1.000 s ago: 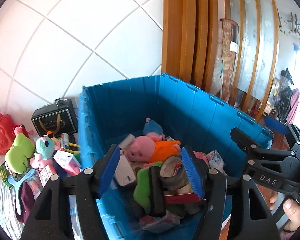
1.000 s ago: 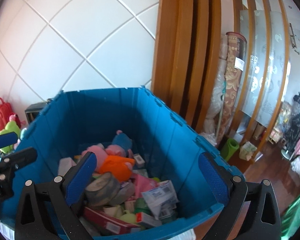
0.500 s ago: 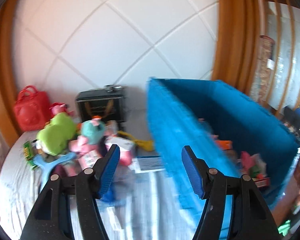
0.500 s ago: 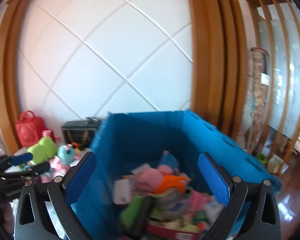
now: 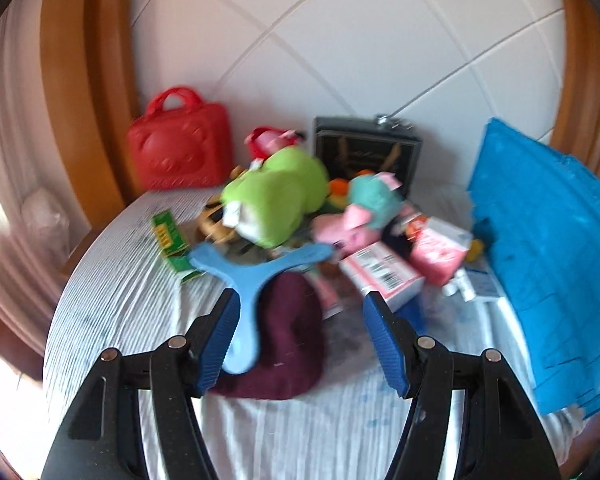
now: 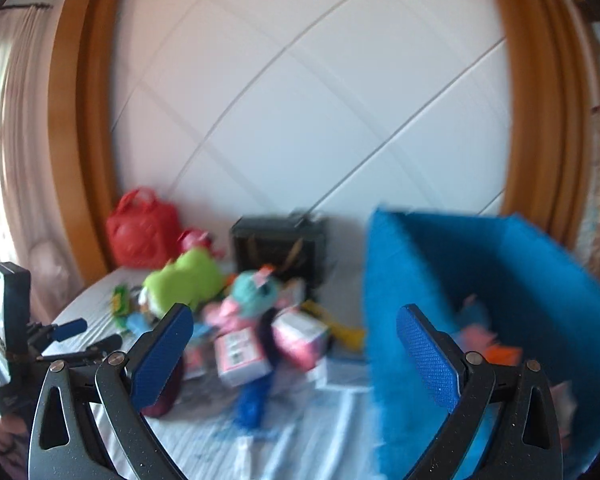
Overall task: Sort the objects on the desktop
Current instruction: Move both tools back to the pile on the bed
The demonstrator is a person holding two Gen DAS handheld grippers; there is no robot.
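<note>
A pile of objects lies on the white-clothed table: a green plush (image 5: pixel 276 196), a teal and pink plush (image 5: pixel 364 208), a pink-white box (image 5: pixel 384 276), a pink packet (image 5: pixel 440 248), a light blue Y-shaped tool (image 5: pixel 256 280) on a maroon cloth (image 5: pixel 288 344). My left gripper (image 5: pixel 302 344) is open and empty above the maroon cloth. My right gripper (image 6: pixel 292 360) is open and empty, between the pile and the blue bin (image 6: pixel 500 304). The left gripper (image 6: pixel 76 336) shows at the left of the right wrist view.
The blue bin (image 5: pixel 548 264) stands at the table's right and holds toys. A red bag (image 5: pixel 180 148) and a black box (image 5: pixel 364 152) stand against the white tiled wall. A green card (image 5: pixel 170 240) lies left of the pile. Both views are blurred.
Both grippers have swung left, away from the blue bin and toward the pile on the table. Both stay open and empty.
</note>
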